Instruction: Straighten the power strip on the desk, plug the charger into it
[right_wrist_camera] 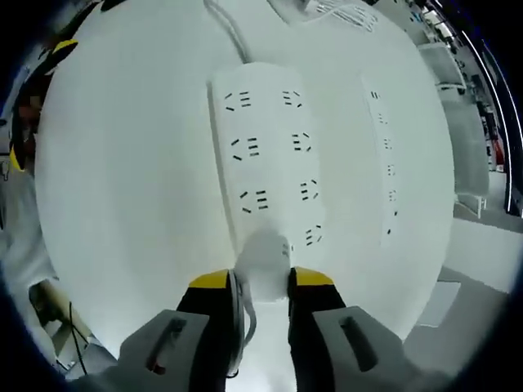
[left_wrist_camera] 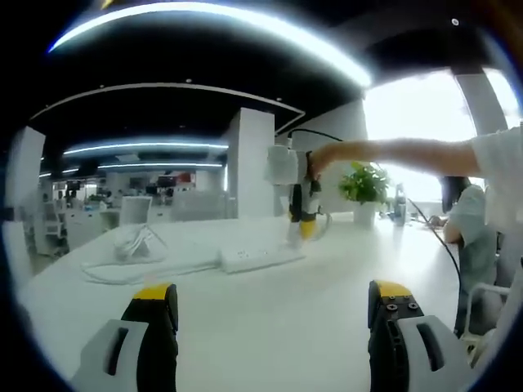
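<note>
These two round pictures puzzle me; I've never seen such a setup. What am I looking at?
A person holds a two-jaw tool in each hand, each with a fisheye camera looking along its jaws. In the left gripper view, the left gripper is open above a white desk. Farther off, the right gripper stands over a long white power strip. The right gripper view looks down on that power strip; the right gripper clamps a white charger over its near end. A potted green plant stands behind.
</note>
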`<state>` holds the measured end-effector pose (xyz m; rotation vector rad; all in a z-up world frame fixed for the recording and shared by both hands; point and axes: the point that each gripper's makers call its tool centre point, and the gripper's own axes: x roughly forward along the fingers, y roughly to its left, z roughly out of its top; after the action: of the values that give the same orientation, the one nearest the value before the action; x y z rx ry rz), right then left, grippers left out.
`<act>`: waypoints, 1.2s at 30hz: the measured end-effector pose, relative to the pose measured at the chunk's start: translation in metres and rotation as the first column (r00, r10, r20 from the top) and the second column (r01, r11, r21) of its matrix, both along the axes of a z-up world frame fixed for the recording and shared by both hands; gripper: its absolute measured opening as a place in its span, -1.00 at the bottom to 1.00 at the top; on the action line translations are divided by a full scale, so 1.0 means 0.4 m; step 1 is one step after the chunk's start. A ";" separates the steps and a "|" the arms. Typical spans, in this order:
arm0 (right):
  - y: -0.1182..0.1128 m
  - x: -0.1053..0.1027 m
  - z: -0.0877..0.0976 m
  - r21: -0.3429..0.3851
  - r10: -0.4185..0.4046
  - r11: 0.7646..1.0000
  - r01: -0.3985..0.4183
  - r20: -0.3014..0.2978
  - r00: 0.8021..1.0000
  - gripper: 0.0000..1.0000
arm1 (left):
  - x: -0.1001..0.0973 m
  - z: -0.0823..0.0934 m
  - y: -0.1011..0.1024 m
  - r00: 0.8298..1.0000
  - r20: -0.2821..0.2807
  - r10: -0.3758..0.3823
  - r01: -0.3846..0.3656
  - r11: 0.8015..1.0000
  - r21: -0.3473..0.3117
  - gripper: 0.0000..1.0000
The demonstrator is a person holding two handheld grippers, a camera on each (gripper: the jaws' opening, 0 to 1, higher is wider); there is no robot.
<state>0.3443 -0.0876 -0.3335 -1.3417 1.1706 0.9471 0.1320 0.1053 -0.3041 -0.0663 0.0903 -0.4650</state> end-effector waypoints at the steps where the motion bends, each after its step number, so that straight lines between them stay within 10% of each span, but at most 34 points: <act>1: 0.004 0.001 -0.003 -0.015 0.018 1.000 -0.018 -0.009 1.000 -0.55 | 0.002 0.006 -0.003 1.000 0.009 -0.003 0.003 1.000 -0.004 0.99; 5: 0.003 0.020 -0.039 -0.104 0.042 0.994 -0.039 0.027 0.999 -0.54 | 0.008 0.018 -0.010 1.000 0.029 -0.009 0.010 1.000 -0.013 0.99; 13: 0.015 0.022 -0.021 0.036 0.044 0.998 -0.047 0.072 0.996 -0.52 | 0.030 0.001 0.000 1.000 0.011 -0.006 0.006 1.000 -0.002 0.99; 36: 0.020 0.019 -0.026 0.065 0.149 0.984 -0.165 0.201 0.968 -0.42 | 0.019 -0.026 0.015 1.000 -0.015 -0.002 0.002 1.000 0.025 0.99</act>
<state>0.3521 -0.0796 -0.3438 -1.4427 0.8779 0.9412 0.1398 0.1113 -0.3143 -0.0448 0.1105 -0.4654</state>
